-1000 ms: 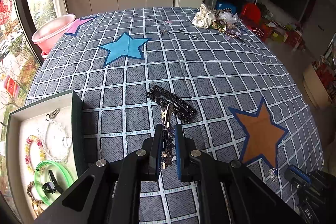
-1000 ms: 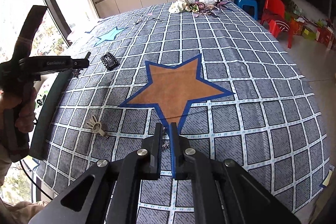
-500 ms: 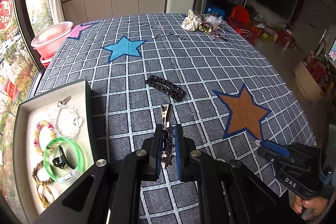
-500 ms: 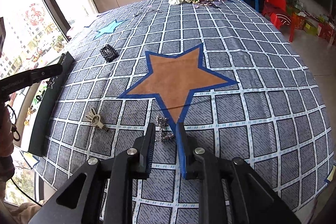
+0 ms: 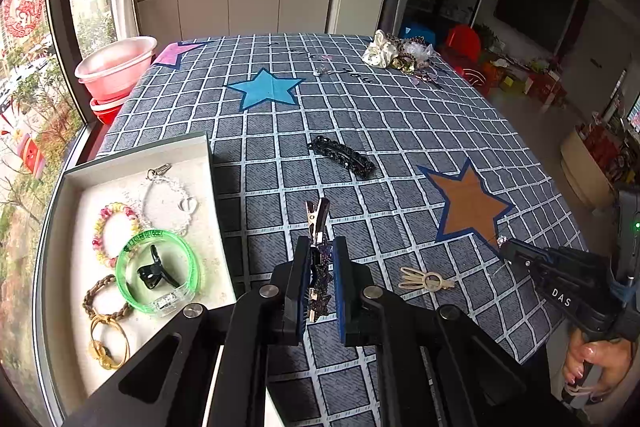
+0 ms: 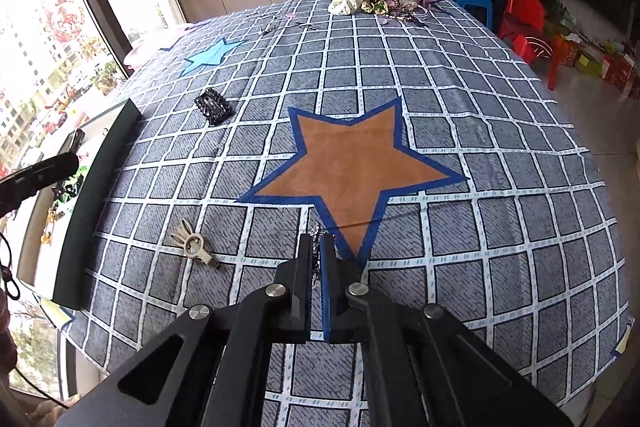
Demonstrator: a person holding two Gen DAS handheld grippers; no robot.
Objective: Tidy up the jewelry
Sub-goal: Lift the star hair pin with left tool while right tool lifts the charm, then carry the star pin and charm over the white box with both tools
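Observation:
My left gripper [image 5: 321,247] is shut on a dark star-studded hair clip [image 5: 318,227], held above the tablecloth, right of the open jewelry box [image 5: 80,267]. The box holds bracelets, a green bangle [image 5: 158,271] and a black claw clip. My right gripper [image 6: 316,241] is shut on a small sparkly silver piece with a thin chain [image 6: 318,231] at the orange star's lower tip; it also shows in the left wrist view [image 5: 506,247]. A black beaded barrette [image 5: 342,157] and a beige hand-shaped clip [image 5: 426,281] lie on the cloth.
A heap of scrunchies and jewelry [image 5: 400,55] sits at the table's far right corner. Pink basins [image 5: 114,67] stand off the far left edge. Small pieces [image 6: 268,25] lie near the far edge. The box's dark wall [image 6: 100,187] runs along the left.
My right gripper opened over the sparkly piece, then closed on it. My left gripper rose and pulled back with the hair clip, so more of the box shows.

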